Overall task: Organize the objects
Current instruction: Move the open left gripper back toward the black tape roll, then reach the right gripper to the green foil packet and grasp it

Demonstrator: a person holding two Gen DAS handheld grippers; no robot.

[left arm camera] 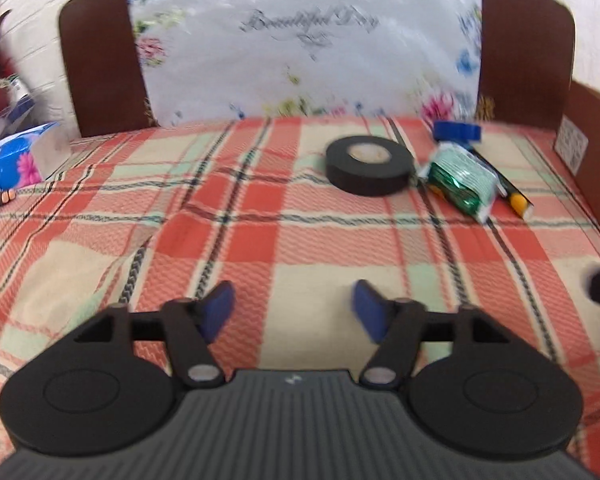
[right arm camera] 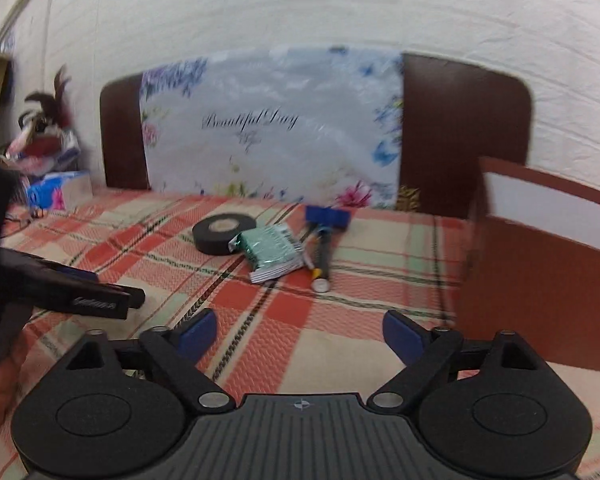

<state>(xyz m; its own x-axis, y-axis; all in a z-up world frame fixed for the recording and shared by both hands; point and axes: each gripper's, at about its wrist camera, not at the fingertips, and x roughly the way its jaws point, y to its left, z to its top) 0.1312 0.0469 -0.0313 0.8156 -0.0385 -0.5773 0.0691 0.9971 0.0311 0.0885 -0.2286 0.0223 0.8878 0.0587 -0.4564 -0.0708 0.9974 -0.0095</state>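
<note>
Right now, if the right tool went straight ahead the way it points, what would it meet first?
Likely the green packet, lying roughly dead ahead of the open right tool, beside the black tape roll. Only plaid cloth lies between, though depth is uncertain.

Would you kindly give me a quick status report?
Both hand-held grippers open, empty: left, right. Tape roll, green packet, pen untouched on plaid cloth. Path clear.

"Beautiful Day" on floral bag [right arm camera: 260,132]

tape roll [left arm camera: 369,165] lying on bed [left arm camera: 260,240] at 1 o'clock | packet [left arm camera: 458,178] touching it at 3 o'clock | pen [left arm camera: 500,182] lying behind packet | box [right arm camera: 540,264] standing at 3 o'clock
</note>
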